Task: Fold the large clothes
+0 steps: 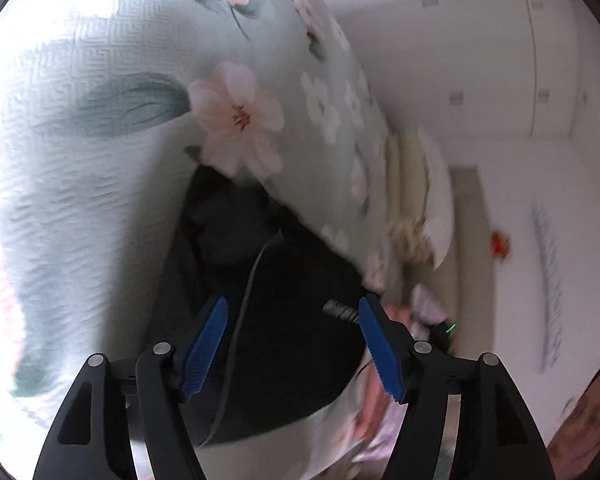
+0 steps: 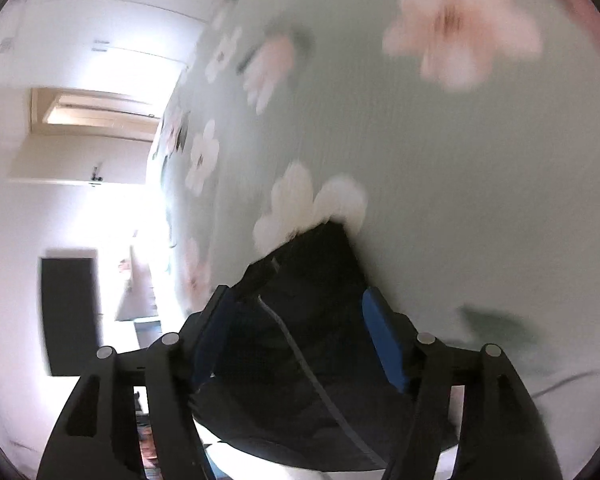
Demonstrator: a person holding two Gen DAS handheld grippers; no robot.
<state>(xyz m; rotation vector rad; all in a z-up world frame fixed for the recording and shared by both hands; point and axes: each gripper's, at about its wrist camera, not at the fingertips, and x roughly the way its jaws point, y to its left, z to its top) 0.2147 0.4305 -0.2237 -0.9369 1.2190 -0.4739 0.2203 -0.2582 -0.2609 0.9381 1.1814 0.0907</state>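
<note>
A dark navy garment lies on a pale green floral bedspread. My left gripper is open, its blue pads wide apart above the garment, with a thin grey cord running between them. In the right wrist view the same dark garment with a grey seam line fills the gap between the blue pads of my right gripper, which stands open; I cannot tell whether the pads touch the cloth. Both views are tilted and blurred.
The floral bedspread fills most of both views. White pillows lie at the far end of the bed. White walls and cupboards stand beyond. A dark door or panel and a bright doorway show left.
</note>
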